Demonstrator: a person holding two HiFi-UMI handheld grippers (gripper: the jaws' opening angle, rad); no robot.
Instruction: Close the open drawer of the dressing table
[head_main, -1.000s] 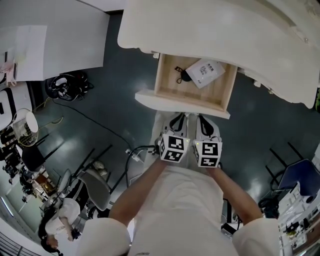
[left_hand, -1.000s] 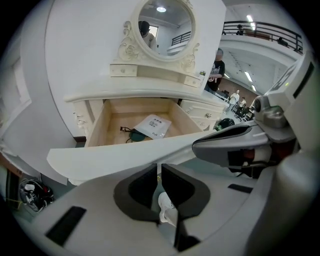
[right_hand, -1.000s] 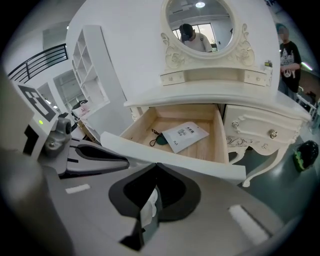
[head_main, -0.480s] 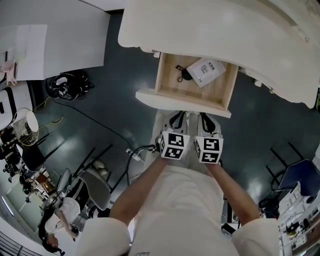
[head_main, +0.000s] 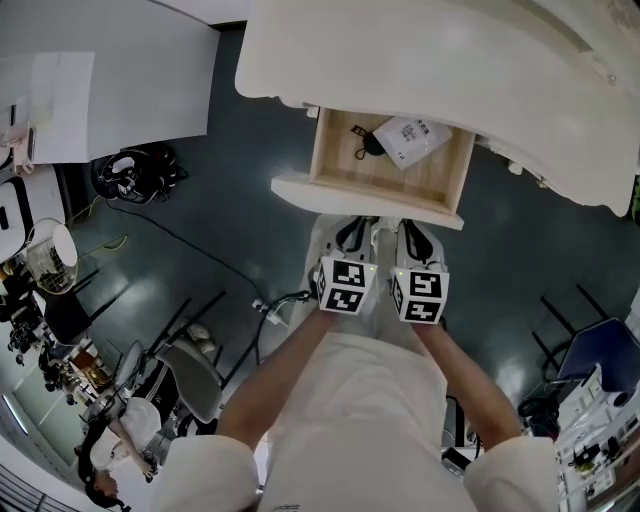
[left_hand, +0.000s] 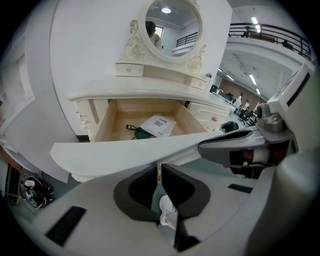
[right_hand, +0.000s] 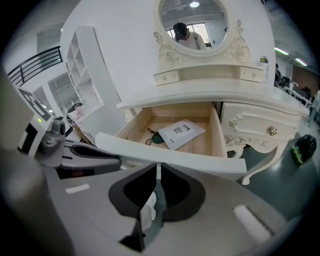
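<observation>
Much of the drawer (head_main: 385, 165) stood clear of the cream dressing table (head_main: 450, 60), its white front panel (head_main: 365, 200) lying crosswise just beyond the tips of the left gripper (left_hand: 159, 169) and the right gripper (right_hand: 158, 166). Farther beyond those tips, inside the wooden box, lay a white printed packet (head_main: 412, 138) and a dark corded item (head_main: 368, 148). The closing push appeared to be in hand. The next move called for an even, straight shove from both tools, lest the drawer skew on its way in. Side by side, both grippers were clenched and held nothing, their tips at the front panel and apparently touching it.
</observation>
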